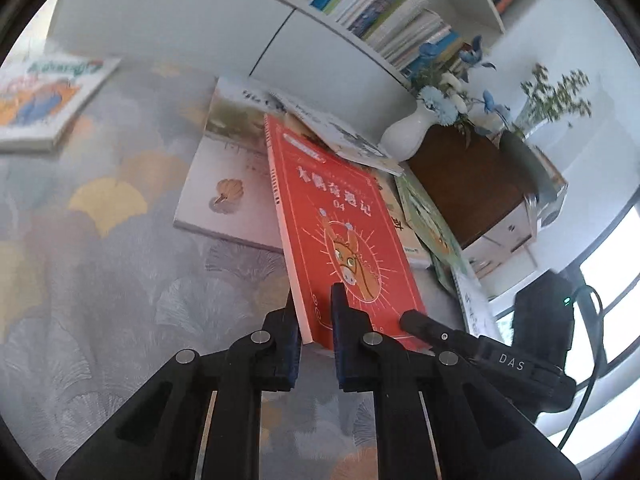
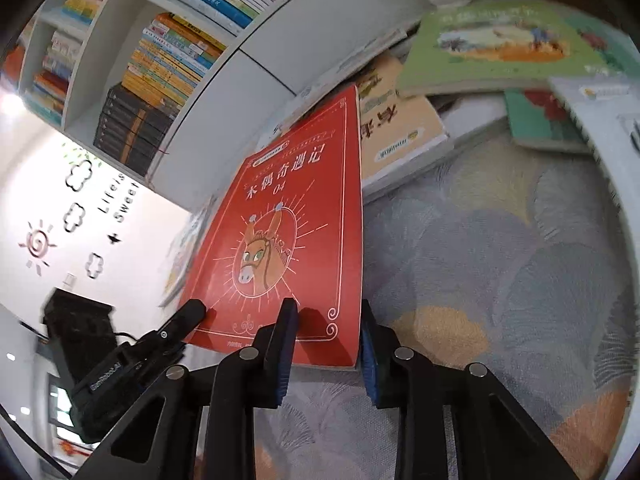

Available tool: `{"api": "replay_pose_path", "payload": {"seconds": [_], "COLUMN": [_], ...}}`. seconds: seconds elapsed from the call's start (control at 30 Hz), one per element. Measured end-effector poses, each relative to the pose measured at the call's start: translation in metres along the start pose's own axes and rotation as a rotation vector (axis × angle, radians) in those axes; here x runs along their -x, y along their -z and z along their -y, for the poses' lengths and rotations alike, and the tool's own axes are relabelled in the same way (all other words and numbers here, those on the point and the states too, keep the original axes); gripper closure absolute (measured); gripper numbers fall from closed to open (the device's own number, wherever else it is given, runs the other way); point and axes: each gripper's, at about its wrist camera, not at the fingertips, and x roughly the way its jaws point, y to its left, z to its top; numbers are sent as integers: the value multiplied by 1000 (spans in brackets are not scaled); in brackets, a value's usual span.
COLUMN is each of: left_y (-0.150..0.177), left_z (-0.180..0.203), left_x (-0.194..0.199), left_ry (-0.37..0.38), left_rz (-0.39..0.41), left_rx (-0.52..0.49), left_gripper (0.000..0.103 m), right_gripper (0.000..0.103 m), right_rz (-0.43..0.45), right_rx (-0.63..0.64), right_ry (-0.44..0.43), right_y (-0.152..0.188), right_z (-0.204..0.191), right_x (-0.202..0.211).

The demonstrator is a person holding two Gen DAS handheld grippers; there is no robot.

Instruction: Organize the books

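Red book (image 1: 340, 220): lying tilted, near edge lifted off the patterned cloth (image 1: 100, 260), long axis running away toward the white bookshelf (image 1: 280, 12), which is holding rows of books. Left gripper (image 1: 314, 304) and right gripper (image 2: 328, 320) are both pinching its near edge.

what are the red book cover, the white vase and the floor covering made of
Red book cover: likely coated paper, smooth with a faint sheen.
White vase: probably glazed ceramic, glossy with soft highlights.
Floor covering: seems a woven or short-pile carpet, matte with a textured leaf pattern.
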Motion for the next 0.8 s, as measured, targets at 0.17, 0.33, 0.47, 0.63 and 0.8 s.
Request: {"api": "replay_pose_path", "payload": {"seconds": [0.17, 0.33, 0.47, 0.63, 0.8], "left_y": [5, 23, 39, 48, 45], "left_z": [18, 38, 51, 45, 35], "left_x": [4, 23, 48, 81, 116], "left_ry": [-99, -153, -226, -222, -198], "left_rz": [-13, -61, -28, 0, 39], "left_rx": [-104, -212, -301, -286, -269], "left_gripper": [92, 90, 87, 87, 85], "right_gripper": [75, 75, 75, 75, 73], "right_rz": [52, 122, 133, 130, 176], "right_rx": [125, 301, 408, 402, 483], "right_ry": [90, 159, 179, 103, 47], "right_y": [11, 40, 69, 80, 94], "right_z": [-24, -53, -77, -94, -129], "right_x": [12, 36, 50, 60, 72]}}
